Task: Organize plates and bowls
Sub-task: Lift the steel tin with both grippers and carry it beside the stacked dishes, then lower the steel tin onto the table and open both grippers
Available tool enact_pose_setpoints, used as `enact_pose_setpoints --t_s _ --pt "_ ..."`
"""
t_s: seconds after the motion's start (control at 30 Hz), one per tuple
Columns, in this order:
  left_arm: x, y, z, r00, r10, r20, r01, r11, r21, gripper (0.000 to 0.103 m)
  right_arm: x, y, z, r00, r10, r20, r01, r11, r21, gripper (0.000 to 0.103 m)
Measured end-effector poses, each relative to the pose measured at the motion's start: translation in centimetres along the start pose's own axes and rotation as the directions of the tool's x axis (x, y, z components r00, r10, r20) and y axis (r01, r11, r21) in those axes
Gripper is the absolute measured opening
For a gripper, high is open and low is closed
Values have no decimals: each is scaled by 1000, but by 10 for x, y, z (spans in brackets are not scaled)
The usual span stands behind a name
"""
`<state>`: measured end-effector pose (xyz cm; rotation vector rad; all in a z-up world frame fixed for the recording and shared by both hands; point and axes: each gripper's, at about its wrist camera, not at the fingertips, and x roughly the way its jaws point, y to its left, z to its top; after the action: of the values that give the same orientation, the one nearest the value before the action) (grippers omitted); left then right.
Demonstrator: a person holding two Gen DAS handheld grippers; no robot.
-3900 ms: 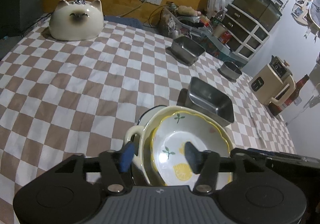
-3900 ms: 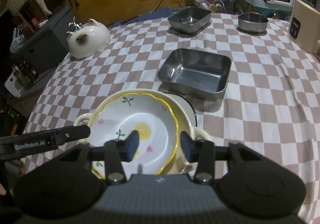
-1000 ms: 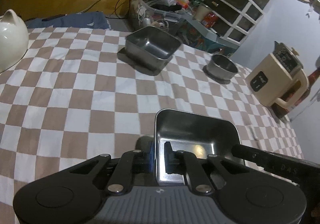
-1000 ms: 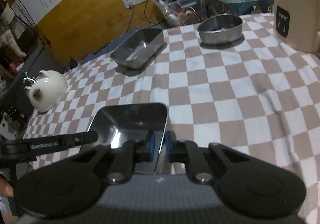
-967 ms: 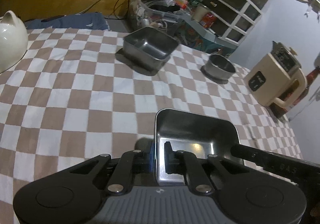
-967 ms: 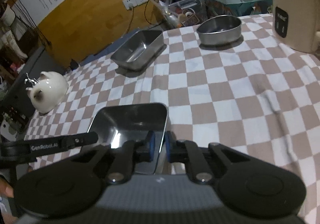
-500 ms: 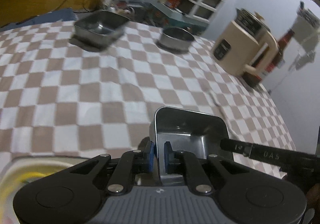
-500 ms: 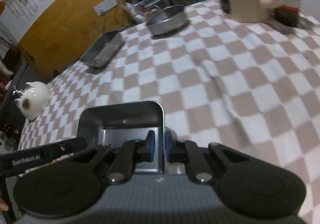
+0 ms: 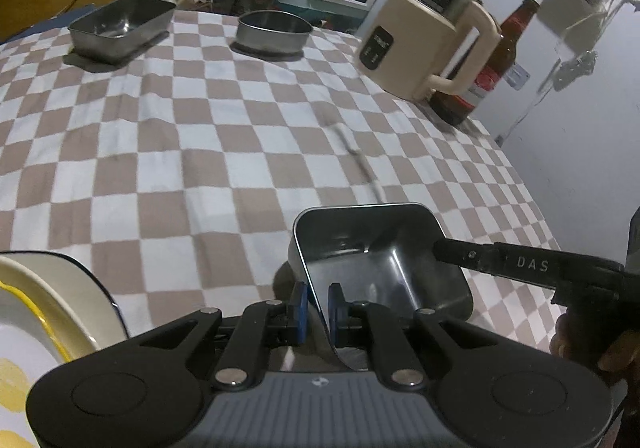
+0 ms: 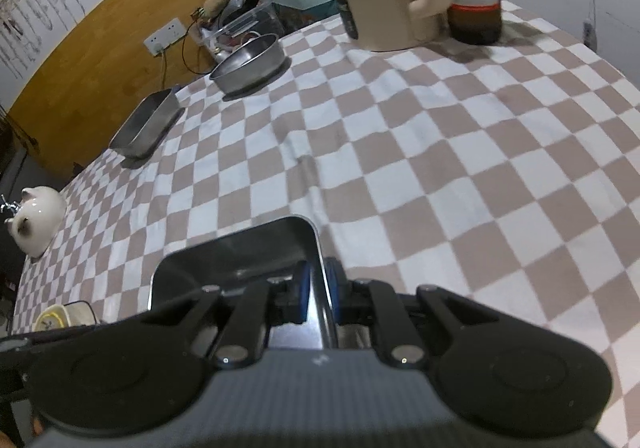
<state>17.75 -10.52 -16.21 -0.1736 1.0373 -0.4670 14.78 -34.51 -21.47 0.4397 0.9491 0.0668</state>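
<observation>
Both tools grip 1 steel tray [image 9: 384, 248] by opposite walls. The left tool [image 9: 317, 304] is clamped on its near-left wall, blue pads pinching the rim; the right tool [image 10: 317, 290] is clamped on the opposite wall. The tray sits low over the checkered cloth on the desk [image 9: 180, 136]. A yellow-rimmed bowl [image 9: 36, 312] lies at the left. Farther back stand a second steel tray [image 9: 120, 26], a round steel bowl [image 9: 274, 33], a beige kettle [image 9: 432, 40] and a brown bottle [image 9: 508, 44].
</observation>
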Motion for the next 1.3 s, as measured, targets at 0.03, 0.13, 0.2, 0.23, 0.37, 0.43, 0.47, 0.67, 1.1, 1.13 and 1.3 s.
enact_pose_setpoints --t_s 0.03,0.13,0.2,0.23,0.37,0.43,0.47,0.67,1.1,1.13,1.3 --pt "1 -2 -1 1000 -1 -1 1 1000 2 11 -2 -3 -1 1000 -1 2 1 1000 -1 13" --pt "3 -10 -4 1000 -4 -5 4 1000 9 11 -4 -8 0 1000 -5 7 5 1000 0 13" --pt "5 -13 -6 1000 -5 -9 5 1000 10 11 -6 -12 0 1000 -6 8 6 1000 2 13" --pt "5 -15 -7 1000 -4 -11 4 1000 11 11 -6 -14 0 1000 -7 8 7 1000 1 13" --pt "5 -17 -10 1000 -7 -11 7 1000 6 11 -11 -18 -3 1000 -5 7 5 1000 -4 13" --pt "4 -18 -12 1000 -7 -10 7 1000 7 11 -14 -20 -6 1000 -7 1 7 1000 -6 13" --pt "4 -19 -12 1000 -7 -11 7 1000 7 11 -15 -22 -8 1000 -7 -3 7 1000 -3 13" --pt "3 -17 -15 1000 -4 -14 4 1000 -8 11 -12 -25 -15 999 -6 -35 6 1000 8 13" --pt "-3 -15 -20 1000 19 -14 -19 1000 -22 25 -17 -22 -20 999 7 -50 -7 1000 -8 16" --pt "-3 -15 -20 1000 20 -14 -20 1000 -24 25 -17 -22 -19 999 8 -49 -8 1000 -8 17" --pt "-6 -15 -23 1000 19 -12 -20 1000 -24 34 -22 -21 -21 999 7 -35 -8 1000 -21 34"
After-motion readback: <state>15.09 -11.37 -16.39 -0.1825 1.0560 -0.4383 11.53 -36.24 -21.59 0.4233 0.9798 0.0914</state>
